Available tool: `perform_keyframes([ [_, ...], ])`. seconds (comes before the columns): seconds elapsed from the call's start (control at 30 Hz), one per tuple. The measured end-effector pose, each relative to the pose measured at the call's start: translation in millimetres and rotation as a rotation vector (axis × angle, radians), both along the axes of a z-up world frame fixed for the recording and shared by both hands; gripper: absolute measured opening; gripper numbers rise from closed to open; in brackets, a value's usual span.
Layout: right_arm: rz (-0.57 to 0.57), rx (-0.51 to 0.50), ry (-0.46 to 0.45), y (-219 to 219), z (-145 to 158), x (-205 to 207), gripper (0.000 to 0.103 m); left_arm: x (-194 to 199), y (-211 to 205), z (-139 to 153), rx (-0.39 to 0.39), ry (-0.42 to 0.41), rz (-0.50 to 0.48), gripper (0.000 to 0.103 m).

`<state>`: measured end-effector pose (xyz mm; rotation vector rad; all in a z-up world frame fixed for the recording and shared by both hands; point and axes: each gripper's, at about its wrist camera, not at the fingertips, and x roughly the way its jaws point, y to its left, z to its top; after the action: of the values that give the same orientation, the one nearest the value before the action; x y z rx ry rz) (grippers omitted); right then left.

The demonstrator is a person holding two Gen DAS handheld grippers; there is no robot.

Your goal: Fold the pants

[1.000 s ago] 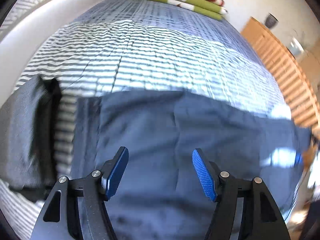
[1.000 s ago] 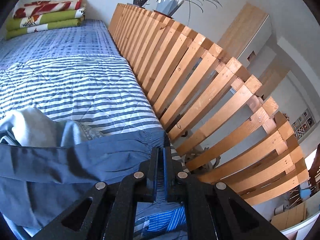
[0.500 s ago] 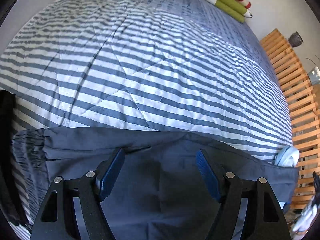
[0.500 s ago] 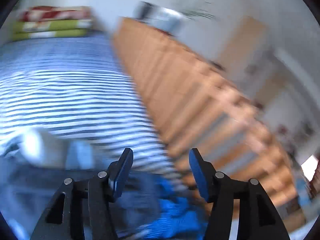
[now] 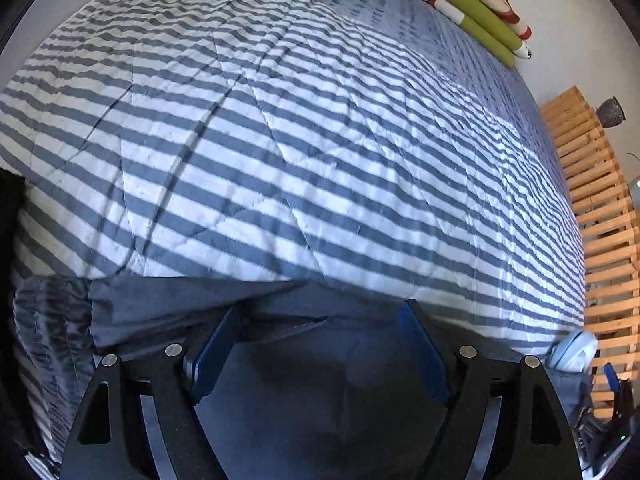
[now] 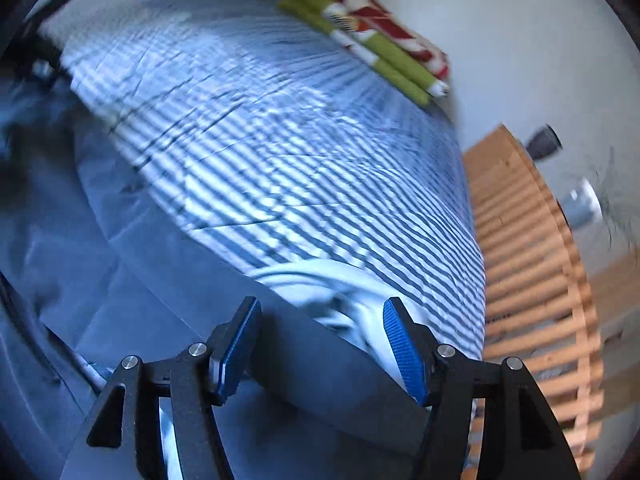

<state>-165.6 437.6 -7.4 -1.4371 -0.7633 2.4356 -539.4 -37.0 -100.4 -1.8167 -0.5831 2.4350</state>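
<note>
One pants, lengthwise along bed's near edge

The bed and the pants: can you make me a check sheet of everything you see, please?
Surface: bed with a blue and white striped quilt, creased.
Job's things: dark grey pants spread flat along the near edge of the bed.
Clutter: a pale bundle of cloth at the right end of the pants; folded green, red and white blankets at the far end.
Grippers: left gripper open over the pants; right gripper open, with the pants and the pale bundle in front of it.
Cables: nothing seen.
Surroundings: wooden slat frame beside the bed, dark vase behind it, white wall.
</note>
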Motion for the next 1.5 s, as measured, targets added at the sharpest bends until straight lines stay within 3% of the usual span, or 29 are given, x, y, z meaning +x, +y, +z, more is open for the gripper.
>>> perform_keyframes([
  [0.17, -0.002, 0.049, -0.036, -4, -18, -9, 0.058, -8, 9, -14, -0.067, -0.022, -0.034, 0.081],
  [0.23, -0.009, 0.04, -0.044, -1, -19, -11, 0.057, -9, 10, -18, -0.089, -0.026, -0.03, 0.067],
  [0.27, -0.013, 0.036, -0.045, 0, -19, -11, 0.052, -9, 10, -19, -0.097, -0.025, -0.028, 0.048],
  [0.3, -0.022, 0.04, -0.05, 2, -21, -11, 0.036, -9, 10, -20, -0.12, -0.02, -0.029, 0.031],
  [0.33, -0.036, 0.051, -0.055, 3, -23, -12, 0.027, -8, 10, -20, -0.139, -0.011, -0.03, 0.024],
  [0.37, -0.048, 0.056, -0.061, 5, -24, -12, 0.01, -8, 10, -20, -0.133, -0.004, -0.039, 0.01],
  [0.43, -0.06, 0.072, -0.057, 6, -27, -11, 0.0, -6, 11, -18, -0.135, 0.01, -0.054, 0.0],
  [0.5, -0.063, 0.121, -0.023, 4, -29, -10, 0.0, -4, 13, -14, -0.152, 0.033, -0.065, 0.0],
  [0.7, -0.123, 0.091, 0.053, 16, -11, -6, 0.0, 3, 5, 1, -0.139, 0.075, -0.059, 0.0],
  [0.77, -0.158, 0.069, 0.031, 22, -7, -6, 0.0, 2, -4, -1, -0.058, 0.048, -0.051, 0.002],
  [0.83, -0.18, 0.04, 0.041, 24, 2, 1, 0.012, 7, -8, 4, -0.041, 0.019, -0.057, 0.025],
  [0.87, -0.187, 0.0, 0.058, 24, 12, 12, 0.028, 15, -11, 13, -0.057, 0.047, -0.068, 0.039],
  [0.9, -0.192, -0.02, 0.074, 24, 18, 22, 0.039, 27, -13, 24, -0.075, 0.089, -0.084, 0.041],
  [1.03, -0.185, -0.098, 0.118, 15, 48, 89, 0.04, 89, -38, 63, -0.11, 0.164, -0.148, 0.042],
  [1.23, -0.356, -0.216, 0.177, 14, 58, 198, 0.04, 215, -130, 99, -0.022, 0.206, -0.059, 0.056],
  [1.4, -0.602, -0.411, 0.185, 31, 35, 289, 0.04, 302, -191, 79, 0.044, 0.159, 0.052, 0.062],
  [1.5, -0.712, -0.443, 0.174, 34, 19, 327, 0.04, 336, -204, 47, 0.109, 0.097, 0.093, 0.063],
])
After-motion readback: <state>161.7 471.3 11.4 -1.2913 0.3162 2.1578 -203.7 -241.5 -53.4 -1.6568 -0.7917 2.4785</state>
